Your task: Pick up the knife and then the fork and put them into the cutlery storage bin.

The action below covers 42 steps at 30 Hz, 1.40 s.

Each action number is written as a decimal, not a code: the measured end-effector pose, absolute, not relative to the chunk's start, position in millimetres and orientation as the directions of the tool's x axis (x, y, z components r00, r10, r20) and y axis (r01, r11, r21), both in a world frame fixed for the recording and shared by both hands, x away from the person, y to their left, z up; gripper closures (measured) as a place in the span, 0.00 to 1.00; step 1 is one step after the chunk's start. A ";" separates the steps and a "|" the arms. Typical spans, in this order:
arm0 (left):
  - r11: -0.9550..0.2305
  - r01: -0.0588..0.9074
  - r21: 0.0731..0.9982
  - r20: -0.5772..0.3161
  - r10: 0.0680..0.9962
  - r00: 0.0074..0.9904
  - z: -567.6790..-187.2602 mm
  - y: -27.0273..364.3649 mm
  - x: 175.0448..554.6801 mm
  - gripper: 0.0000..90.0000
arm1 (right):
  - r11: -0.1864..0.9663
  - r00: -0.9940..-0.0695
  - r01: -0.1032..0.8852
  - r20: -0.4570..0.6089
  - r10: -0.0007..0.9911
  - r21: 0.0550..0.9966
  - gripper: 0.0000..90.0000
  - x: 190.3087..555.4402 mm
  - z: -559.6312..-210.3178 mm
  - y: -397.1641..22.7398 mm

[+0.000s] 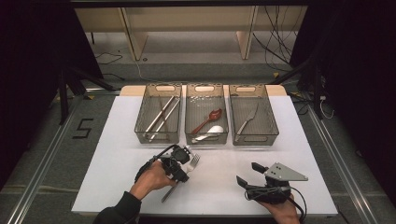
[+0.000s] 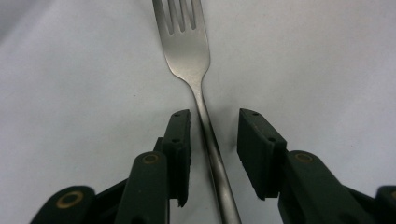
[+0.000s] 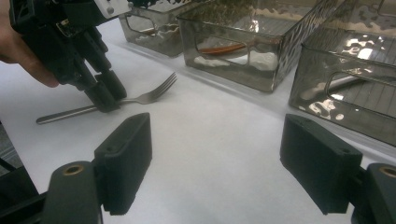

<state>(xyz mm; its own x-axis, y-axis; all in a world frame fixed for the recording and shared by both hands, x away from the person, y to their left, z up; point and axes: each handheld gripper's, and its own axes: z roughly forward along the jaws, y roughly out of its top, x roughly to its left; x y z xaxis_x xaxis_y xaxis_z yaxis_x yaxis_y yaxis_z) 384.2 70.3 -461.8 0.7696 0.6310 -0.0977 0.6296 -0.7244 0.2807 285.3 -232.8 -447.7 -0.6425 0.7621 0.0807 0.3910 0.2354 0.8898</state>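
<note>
A steel fork lies flat on the white table, tines toward the bins. My left gripper points down over its handle. In the left gripper view the fork runs up between the jaws of the left gripper, and a narrow gap shows on each side of the handle, so the pads do not press on it. The right gripper view shows the same fork under the left gripper. My right gripper rests low at the front right, open with nothing between its jaws.
Three smoky clear bins stand in a row at the back. The left bin holds long metal sticks, the middle bin a red spoon and a white spoon, the right bin a knife. Bare white table lies between the grippers.
</note>
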 end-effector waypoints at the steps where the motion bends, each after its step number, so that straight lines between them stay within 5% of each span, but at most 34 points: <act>1: -0.725 0.629 0.280 -0.093 0.631 0.770 -461.9 70.1 384.1 0.73 | 0.235 -0.641 0.391 0.081 0.763 0.890 0.29 285.3 -447.7 -232.9; 21: -0.748 0.589 0.305 -0.039 0.608 0.793 -463.1 70.1 382.8 0.94 | 0.237 -0.643 0.386 0.076 0.762 0.891 0.29 285.1 -447.3 -232.1; 42: -0.764 0.544 0.346 -0.049 0.565 0.824 -459.0 71.1 384.3 0.94 | 0.237 -0.643 0.388 0.077 0.762 0.891 0.29 285.2 -447.4 -233.1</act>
